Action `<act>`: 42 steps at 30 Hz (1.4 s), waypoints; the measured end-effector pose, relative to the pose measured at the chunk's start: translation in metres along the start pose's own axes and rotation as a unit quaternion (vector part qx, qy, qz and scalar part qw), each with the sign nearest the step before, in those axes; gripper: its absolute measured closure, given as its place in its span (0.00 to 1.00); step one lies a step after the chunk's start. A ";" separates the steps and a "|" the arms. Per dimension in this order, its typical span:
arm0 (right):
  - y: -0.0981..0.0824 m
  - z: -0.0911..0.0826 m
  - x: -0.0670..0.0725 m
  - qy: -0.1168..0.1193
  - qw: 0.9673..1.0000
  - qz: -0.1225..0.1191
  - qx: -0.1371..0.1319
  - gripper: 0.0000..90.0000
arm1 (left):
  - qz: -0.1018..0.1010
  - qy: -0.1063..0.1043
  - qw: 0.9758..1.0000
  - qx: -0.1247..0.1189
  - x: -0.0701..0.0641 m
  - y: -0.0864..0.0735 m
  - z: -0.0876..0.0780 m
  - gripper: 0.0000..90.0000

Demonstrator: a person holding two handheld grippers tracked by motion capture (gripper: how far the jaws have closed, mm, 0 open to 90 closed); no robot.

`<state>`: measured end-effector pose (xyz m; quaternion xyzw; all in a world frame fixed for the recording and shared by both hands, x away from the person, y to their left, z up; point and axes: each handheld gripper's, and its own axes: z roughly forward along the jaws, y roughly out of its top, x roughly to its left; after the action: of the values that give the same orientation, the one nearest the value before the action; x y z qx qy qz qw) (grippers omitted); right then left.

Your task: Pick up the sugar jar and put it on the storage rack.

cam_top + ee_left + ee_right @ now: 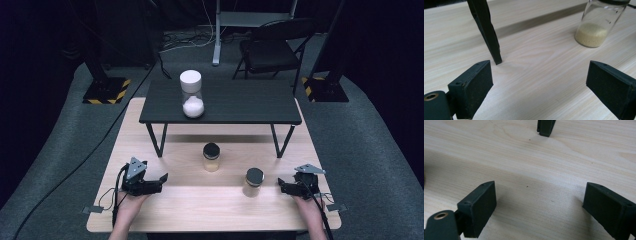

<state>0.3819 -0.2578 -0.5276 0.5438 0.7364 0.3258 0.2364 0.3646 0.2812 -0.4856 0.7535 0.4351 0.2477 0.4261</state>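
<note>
A: Start from the high view. Why are the hands parked so low and wide?

B: The left gripper (pixel 161 178) sits at the near left of the table (pixel 150 210) and the right gripper (pixel 281 186) at the near right, both pointing inward. That leaves the two jars in the lane between them. The far jar (pixel 211 157) stands near the middle, the near jar (pixel 254 182) just beside the right gripper. Both are upright with dark lids on, so I'd judge nothing has been picked up yet.

A: And the black shelf (pixel 220 102)?

B: It straddles the far half of the table, with an hourglass (pixel 192 94) on top. Probably a raised spot to put things on or under, though that's a guess.

A: Left gripper view?

B: Its jaws stand wide apart with only bare wood between them. A shelf leg (pixel 486 30) comes down just ahead on the left, and a jar (pixel 599 25) with pale grains in the bottom stands ahead on the right, well clear of the pads. Which of the two jars it is, I can't say for certain. The gripper is low and level, a sensible height to close on a jar's body.

A: Right gripper view?

B: Same story: jaws wide open, nothing held, only tabletop between them, and a leg foot (pixel 546 127) farther on.
</note>
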 end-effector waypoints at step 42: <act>0.000 0.000 0.000 0.000 1.000 0.000 0.000 0.12 | -0.014 0.015 0.994 0.111 0.013 -0.031 0.034 0.06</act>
<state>0.3818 -0.2576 -0.5276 0.5441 0.7362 0.3257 0.2365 0.3827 0.2862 -0.5294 0.7861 0.4769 0.2031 0.3366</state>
